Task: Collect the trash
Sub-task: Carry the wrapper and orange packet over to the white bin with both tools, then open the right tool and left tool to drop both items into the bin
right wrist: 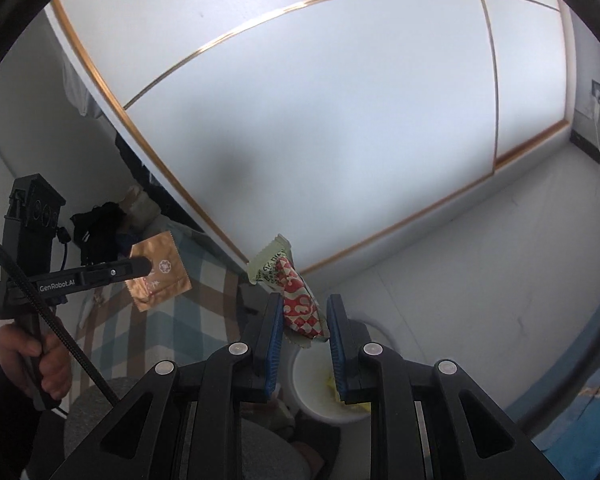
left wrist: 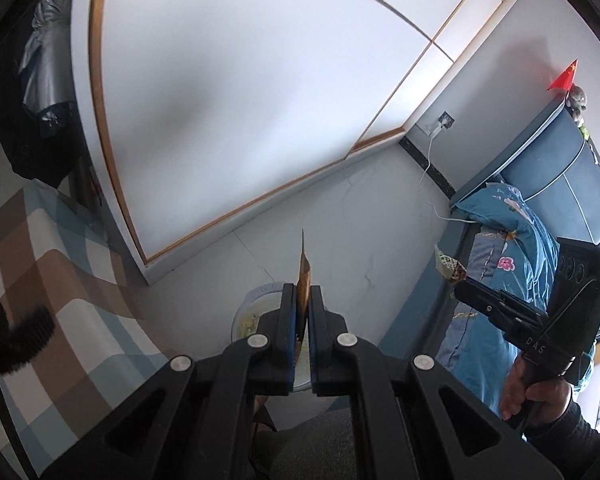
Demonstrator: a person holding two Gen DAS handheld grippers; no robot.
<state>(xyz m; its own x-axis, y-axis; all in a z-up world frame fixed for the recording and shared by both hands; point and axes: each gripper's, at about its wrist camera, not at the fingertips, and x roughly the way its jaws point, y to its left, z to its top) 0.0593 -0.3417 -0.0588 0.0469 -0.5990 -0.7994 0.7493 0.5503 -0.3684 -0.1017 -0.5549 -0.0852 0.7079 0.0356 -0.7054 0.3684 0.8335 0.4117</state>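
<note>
Trash is held in both grippers: a flat brown packet [left wrist: 303, 276] is clamped edge-on in the closed left gripper [left wrist: 303, 312], and a red-and-white wrapper [right wrist: 300, 300] is pinched lengthwise in the right gripper [right wrist: 302, 326]. A white bin [right wrist: 324, 392] is seen directly below and just beyond both grippers' fingertips, nearer the right one.

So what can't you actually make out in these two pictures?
- White bin: in both wrist views the grippers' fingers cover most of it; its contents are only yellowish blurs.
- Brown packet: the left view shows it edge-on in the left gripper; its print is too small in the right view.
- Red-and-white wrapper: lettering unreadable; its lower end sits behind the right gripper.
</note>
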